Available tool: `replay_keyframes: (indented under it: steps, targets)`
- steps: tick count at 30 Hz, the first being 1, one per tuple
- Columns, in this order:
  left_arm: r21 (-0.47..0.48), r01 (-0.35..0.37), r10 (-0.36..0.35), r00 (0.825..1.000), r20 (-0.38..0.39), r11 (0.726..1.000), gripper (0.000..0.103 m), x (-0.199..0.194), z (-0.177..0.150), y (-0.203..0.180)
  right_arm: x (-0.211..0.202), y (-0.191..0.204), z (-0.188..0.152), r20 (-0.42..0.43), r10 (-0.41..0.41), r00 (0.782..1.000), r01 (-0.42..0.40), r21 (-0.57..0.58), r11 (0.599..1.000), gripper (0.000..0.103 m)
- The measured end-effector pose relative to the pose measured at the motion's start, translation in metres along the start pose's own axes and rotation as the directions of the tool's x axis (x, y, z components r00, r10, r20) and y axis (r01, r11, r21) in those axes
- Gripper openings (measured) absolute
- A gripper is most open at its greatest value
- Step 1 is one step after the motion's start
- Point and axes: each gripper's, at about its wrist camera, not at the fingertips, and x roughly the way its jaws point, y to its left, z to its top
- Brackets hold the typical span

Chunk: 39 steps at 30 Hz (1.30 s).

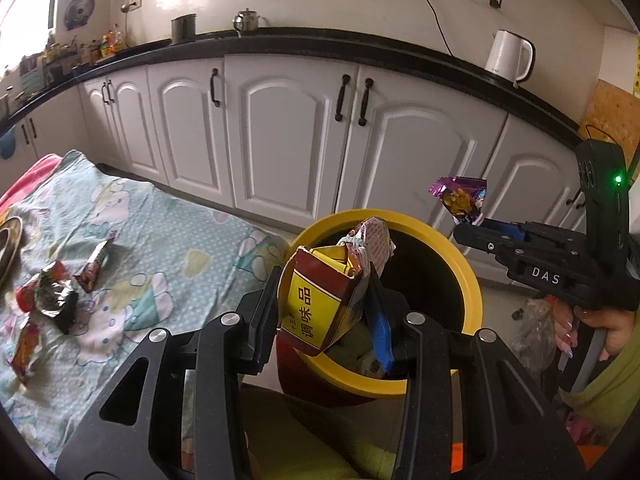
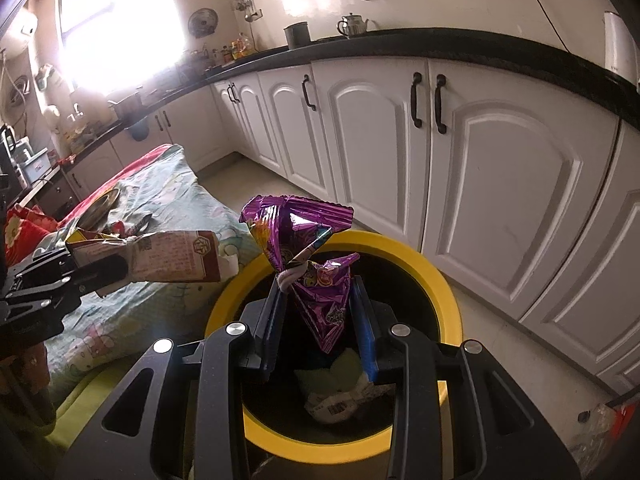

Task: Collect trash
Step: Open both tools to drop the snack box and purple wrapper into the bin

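A yellow-rimmed trash bin (image 1: 468,276) (image 2: 448,292) stands on the floor beside the table and holds some trash. My left gripper (image 1: 326,280) is shut on a red and yellow seasoning packet (image 1: 316,304) over the bin's left rim; it also shows in the right wrist view (image 2: 172,258). My right gripper (image 2: 318,292) is shut on a purple snack wrapper (image 2: 304,240) above the bin's opening; the wrapper also shows in the left wrist view (image 1: 460,198). Several wrappers (image 1: 54,296) lie on the cloth-covered table (image 1: 168,248).
White kitchen cabinets (image 1: 280,140) under a black countertop run behind the bin. A white kettle (image 1: 510,56) stands on the counter. A round metal dish (image 1: 8,240) sits at the table's left edge. A plastic bag (image 2: 604,424) lies on the floor at right.
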Motion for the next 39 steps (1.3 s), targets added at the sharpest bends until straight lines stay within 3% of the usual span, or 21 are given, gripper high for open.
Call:
replay_keyframes:
  steps: [32,34,39]
  targets:
    - [0.000,0.060,-0.059,0.994,-0.096,0.998,0.033,0.040,-0.010,-0.012,0.015,-0.019,-0.012,-0.043,-0.004,0.999,0.006,0.048,0.999,0.034]
    - [-0.006,0.063,-0.063,0.993,-0.099,0.998,0.036,0.041,-0.011,-0.011,0.015,-0.020,-0.012,-0.043,-0.004,0.999,0.007,0.050,0.999,0.035]
    - [-0.016,0.059,-0.060,0.994,-0.093,0.998,0.060,0.039,-0.011,-0.009,0.015,-0.021,-0.011,-0.040,-0.008,0.999,0.010,0.063,0.998,0.045]
